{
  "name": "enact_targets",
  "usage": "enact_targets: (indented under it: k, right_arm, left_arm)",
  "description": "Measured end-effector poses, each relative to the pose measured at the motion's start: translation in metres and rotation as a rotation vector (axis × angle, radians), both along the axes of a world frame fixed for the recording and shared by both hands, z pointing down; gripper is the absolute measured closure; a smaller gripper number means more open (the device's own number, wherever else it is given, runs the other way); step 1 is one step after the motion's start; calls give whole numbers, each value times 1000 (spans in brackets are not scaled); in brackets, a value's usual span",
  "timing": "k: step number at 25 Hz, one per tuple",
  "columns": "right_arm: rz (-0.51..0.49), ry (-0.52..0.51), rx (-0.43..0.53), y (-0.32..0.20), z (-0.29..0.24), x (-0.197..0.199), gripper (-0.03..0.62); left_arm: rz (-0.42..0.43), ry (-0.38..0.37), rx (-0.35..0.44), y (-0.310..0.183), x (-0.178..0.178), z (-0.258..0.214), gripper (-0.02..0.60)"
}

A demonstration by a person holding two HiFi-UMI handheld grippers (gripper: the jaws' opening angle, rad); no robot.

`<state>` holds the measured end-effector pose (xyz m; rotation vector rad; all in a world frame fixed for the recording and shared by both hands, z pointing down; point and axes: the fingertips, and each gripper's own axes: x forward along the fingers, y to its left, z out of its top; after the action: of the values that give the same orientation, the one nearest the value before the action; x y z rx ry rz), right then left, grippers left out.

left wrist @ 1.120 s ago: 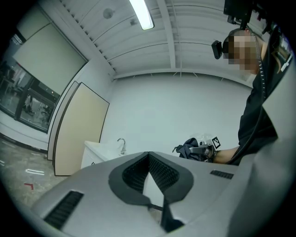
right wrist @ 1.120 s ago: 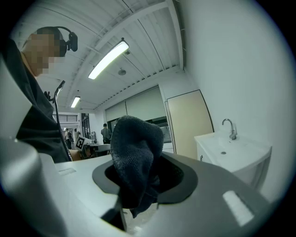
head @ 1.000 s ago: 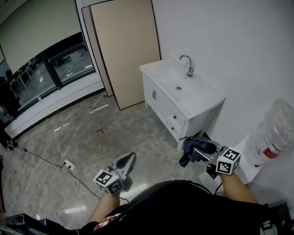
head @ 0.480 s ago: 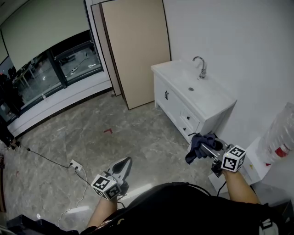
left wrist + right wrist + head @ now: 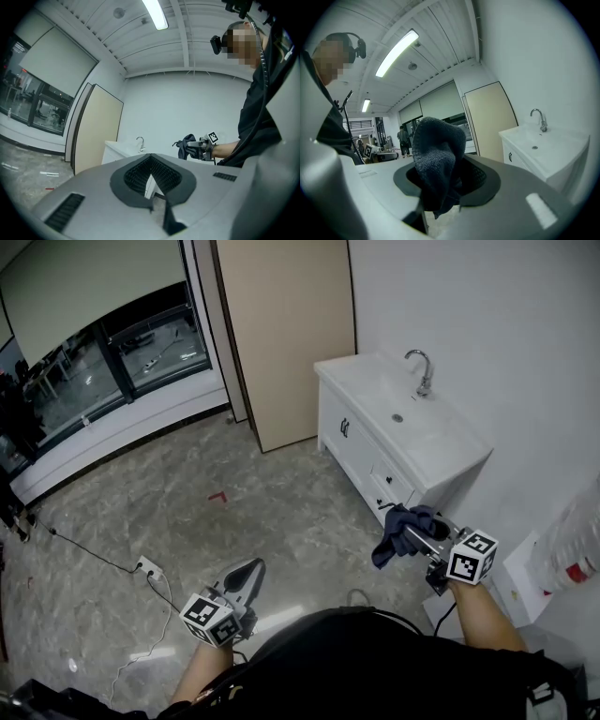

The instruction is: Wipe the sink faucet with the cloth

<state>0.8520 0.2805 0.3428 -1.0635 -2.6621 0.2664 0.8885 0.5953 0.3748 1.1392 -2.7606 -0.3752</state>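
Faucet: the faucet [image 5: 424, 371] stood upright at the back of the white sink [image 5: 441, 442], in the upper right of the head view.
Cloth: the dark cloth [image 5: 396, 524] hung bunched right of centre, below the sink's near corner, well apart from the faucet.
Right gripper: the right gripper [image 5: 411, 537] was clamped on the cloth and was the nearer of the 2 tools.
Left gripper: the left gripper [image 5: 246, 576], at lower centre-left, had its jaws pressed together on nothing.
Key relation: the faucet lay up-frame and slightly right of the cloth, across the basin. The right hand probably had to carry it there.

Marble floor [image 5: 281, 512]: white sink cabinet [image 5: 375, 451], power strip [image 5: 145, 566], red mark [image 5: 218, 495].
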Motion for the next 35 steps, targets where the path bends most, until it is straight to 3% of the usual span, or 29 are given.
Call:
enact_targets:
  k: [5, 10, 16, 19, 21, 27, 32, 35]
  right_arm:
    - [-60, -5, -39, -22, 12, -77, 444]
    - [-138, -9, -47, -64, 7, -166, 444]
    - [-186, -58, -31, -122, -9, -269, 444]
    - [-178, -55, -56, -138, -7, -304, 444]
    - [-175, -46, -61, -145, 1, -319, 444]
    - [-108, -18, -39, -159, 25, -369, 444]
    - [1, -39, 8, -159, 28, -449, 444]
    - [87, -29, -19, -137, 22, -495, 444]
  left_arm:
    - [-66, 10, -32, -21, -57, 4, 580]
    - [-121, 30, -1, -85, -133, -19, 581]
    - [-87, 25, 7, -172, -230, -39, 581]
    - [-59, 48, -49, -194, -269, -27, 581]
    - [-46, 55, -30, -202, -296, -28, 581]
    - [24, 61, -33, -210, -378, -8, 580]
    - [123, 24, -3, -200, -476, 10, 581]
    - [181, 4, -31, -165, -531, 1, 580]
